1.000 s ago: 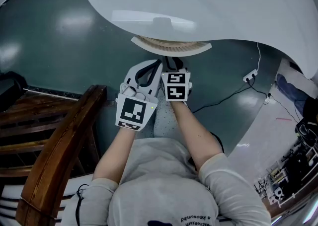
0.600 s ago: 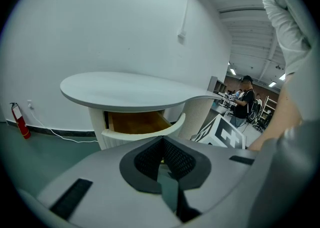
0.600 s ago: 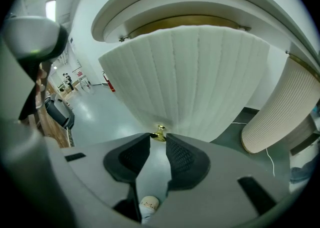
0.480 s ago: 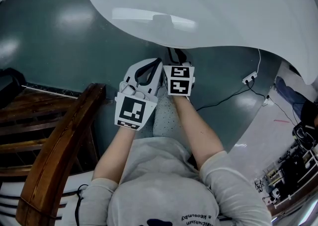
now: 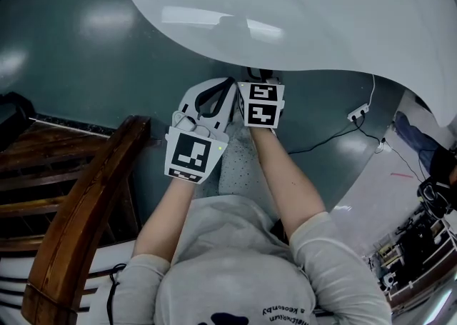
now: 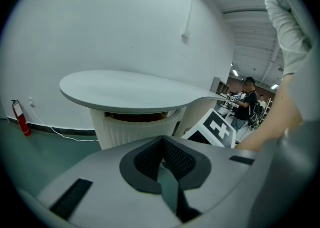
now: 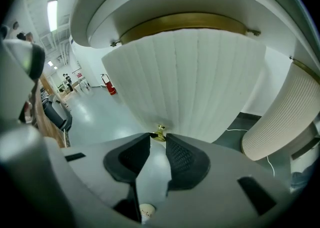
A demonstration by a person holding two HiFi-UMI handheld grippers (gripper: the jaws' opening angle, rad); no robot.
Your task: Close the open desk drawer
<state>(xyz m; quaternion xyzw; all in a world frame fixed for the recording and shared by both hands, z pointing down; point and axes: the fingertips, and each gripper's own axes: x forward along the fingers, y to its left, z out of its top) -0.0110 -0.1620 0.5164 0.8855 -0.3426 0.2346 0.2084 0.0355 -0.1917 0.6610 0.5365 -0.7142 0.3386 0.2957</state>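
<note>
The white ribbed drawer front (image 7: 190, 81) curves under the white desk top (image 5: 300, 9). A small brass knob (image 7: 159, 132) sits at its lower middle. My right gripper (image 7: 158, 135) has its two tips closed on that knob. In the head view the right gripper (image 5: 260, 73) reaches under the desk edge, and the drawer is hidden beneath the top. My left gripper (image 5: 228, 83) hovers beside it on the left, shut and holding nothing. The left gripper view shows the desk top (image 6: 130, 91) and the ribbed drawer (image 6: 135, 132) further off, beyond the left gripper (image 6: 163, 141).
A dark wooden chair (image 5: 78, 202) stands close at the left. A cable and power strip (image 5: 359, 111) lie on the green floor to the right. A second ribbed pedestal (image 7: 285, 122) stands right of the drawer. A red fire extinguisher (image 6: 19, 117) is by the wall.
The ribbed drawer top that stuck out from under the desk edge has slid out of sight beneath it. My right gripper moved forward with it. The left gripper barely shifted.
</note>
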